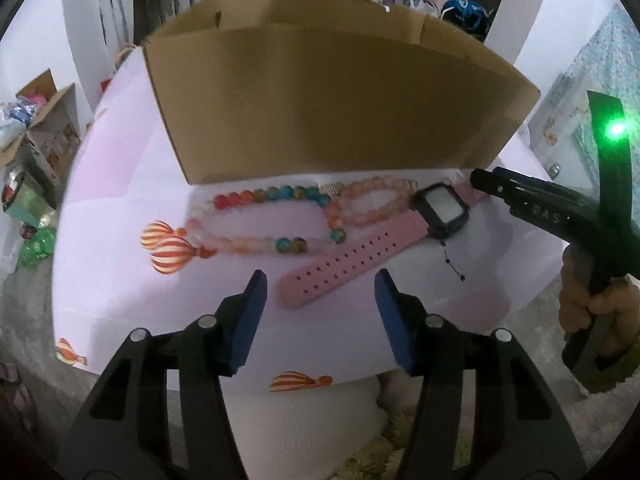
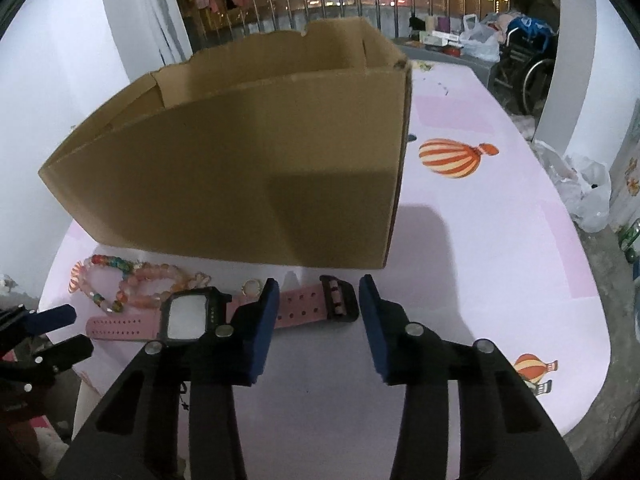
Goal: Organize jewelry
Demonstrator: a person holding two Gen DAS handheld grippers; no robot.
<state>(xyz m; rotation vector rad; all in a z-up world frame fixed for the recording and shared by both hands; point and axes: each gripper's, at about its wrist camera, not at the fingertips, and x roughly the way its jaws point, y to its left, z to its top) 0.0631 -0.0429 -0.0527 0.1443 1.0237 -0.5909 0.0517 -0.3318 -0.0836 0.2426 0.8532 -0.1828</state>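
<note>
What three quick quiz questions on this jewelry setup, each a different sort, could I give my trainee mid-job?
1. True or false: the pink watch already lies inside the cardboard box.
2. Which part of the watch sits between the fingers of the right gripper? A) screen B) buckle end of the strap C) holed strap tip
3. Fill in: two bead ___ lie on the tablecloth beside the watch.

Key:
1. False; it lies on the tablecloth in front of the box.
2. B; the pads do not press it yet.
3. Bracelets: the multicolored bracelet and the pink bracelet.
</note>
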